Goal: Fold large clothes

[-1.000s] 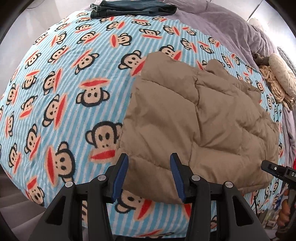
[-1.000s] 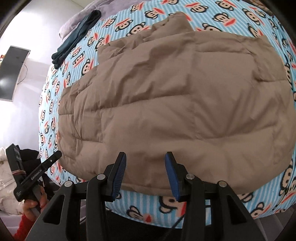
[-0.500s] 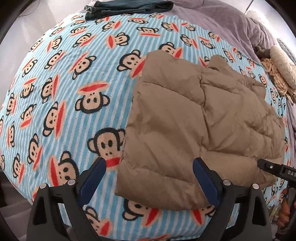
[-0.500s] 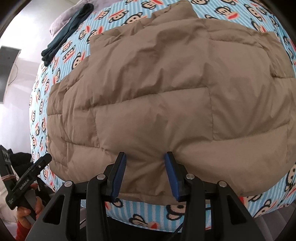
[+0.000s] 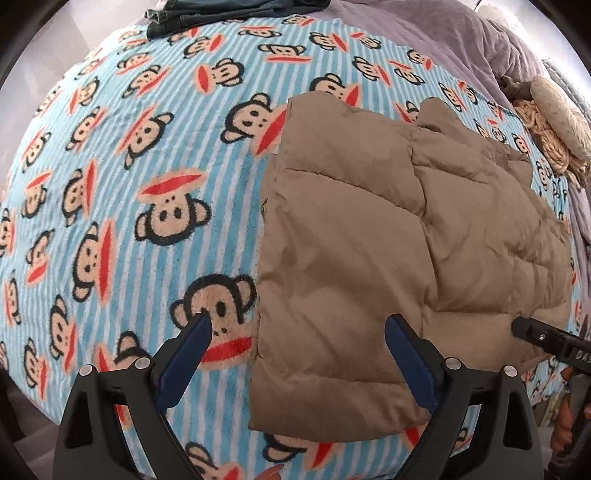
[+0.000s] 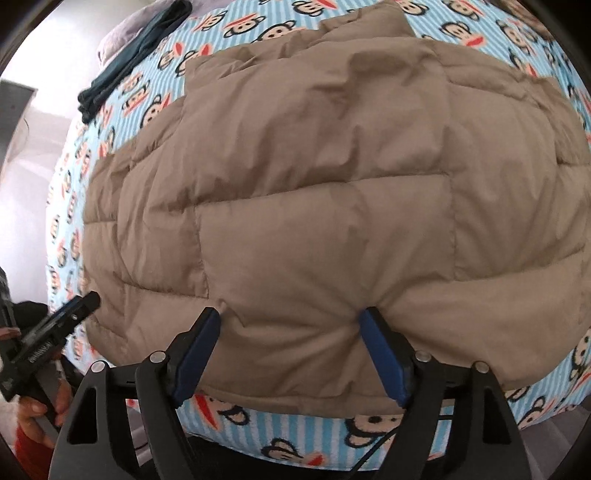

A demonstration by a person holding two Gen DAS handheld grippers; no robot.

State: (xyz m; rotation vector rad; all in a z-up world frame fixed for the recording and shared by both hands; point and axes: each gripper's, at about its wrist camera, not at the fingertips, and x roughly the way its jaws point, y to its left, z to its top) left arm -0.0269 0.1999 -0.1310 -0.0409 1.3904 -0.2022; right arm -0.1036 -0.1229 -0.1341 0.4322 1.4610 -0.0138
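Note:
A tan quilted puffer jacket (image 5: 388,240) lies folded flat on a monkey-print striped blanket (image 5: 129,184). My left gripper (image 5: 297,325) hangs open and wide over the jacket's near left corner. Its left finger is over the blanket and its right finger over the jacket. In the right wrist view the jacket (image 6: 332,166) fills the frame. My right gripper (image 6: 290,314) is at the near hem, its jaws opening, and a bulge of jacket sits between the fingertips. The fingertips dent the padding from above without pinching it. Each view shows the other gripper (image 6: 55,325) at its side edge.
A dark folded garment (image 5: 236,14) lies at the blanket's far end beside a grey-purple duvet (image 5: 443,33). A beige knitted bundle (image 5: 550,122) sits at the far right. The bed's near edge (image 6: 314,443) runs just below the grippers. A person's hand (image 6: 33,413) holds the left gripper.
Both grippers sank toward the jacket's near edge. The left jaws spread wide first. The right jaws spread in the last half second, with the hem bulging between them.

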